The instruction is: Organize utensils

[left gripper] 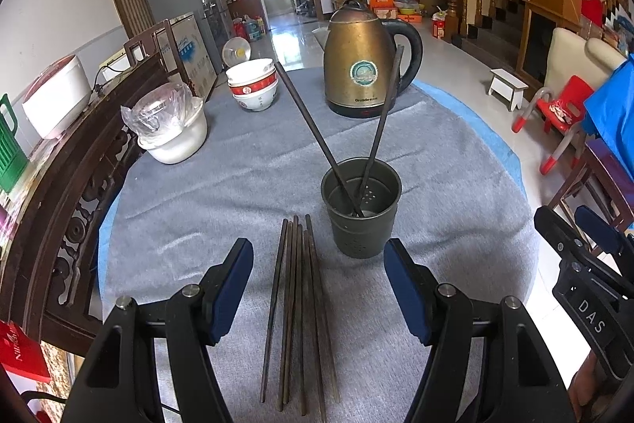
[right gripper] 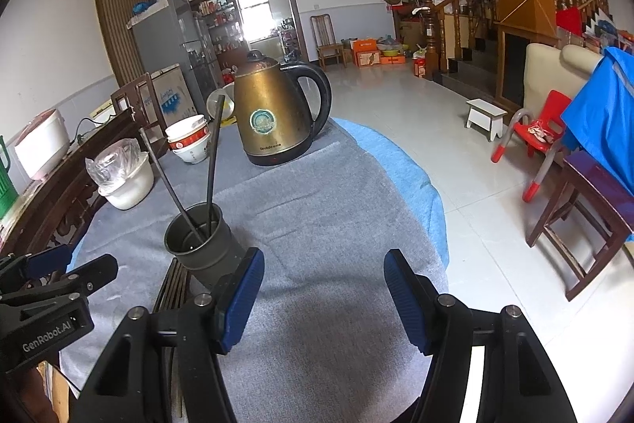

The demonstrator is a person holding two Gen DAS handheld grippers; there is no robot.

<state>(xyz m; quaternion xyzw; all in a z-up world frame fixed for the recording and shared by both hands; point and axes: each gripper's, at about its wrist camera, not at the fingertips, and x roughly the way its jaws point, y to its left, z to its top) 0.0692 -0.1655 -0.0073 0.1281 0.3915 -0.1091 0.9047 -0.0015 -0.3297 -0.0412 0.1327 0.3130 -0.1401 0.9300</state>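
Table (left gripper: 237, 185): round, under a grey cloth with a blue edge showing at the far rim

Holder (left gripper: 361, 207): dark metal cup with a perforated wall, upright on the cloth near the table's middle. Two chopsticks (left gripper: 313, 129) stand in it, crossing low inside and leaning apart, one to the left, one to the right

Loose chopsticks (left gripper: 297, 308): a bundle of dark sticks lying flat and side by side on the cloth, just left of the holder, running toward the near edge. The exact count cannot be told

Left gripper (left gripper: 319, 288): poised over the loose chopsticks, blue pads spread wide to either side of the bundle, nothing between them pinched, pads clear of the sticks

Right gripper (right gripper: 323, 298): over bare cloth to the right of the holder, pads spread wide, holding nothing; its left pad shows just in front of the holder's base

Kettle (left gripper: 362, 60): brass-coloured, black handle, standing on its base at the far side behind the holder

Bowls (left gripper: 253, 84): white with red band, stacked, left of the kettle

Pot (left gripper: 174, 135): white, with clear plastic over it, at the table's left edge
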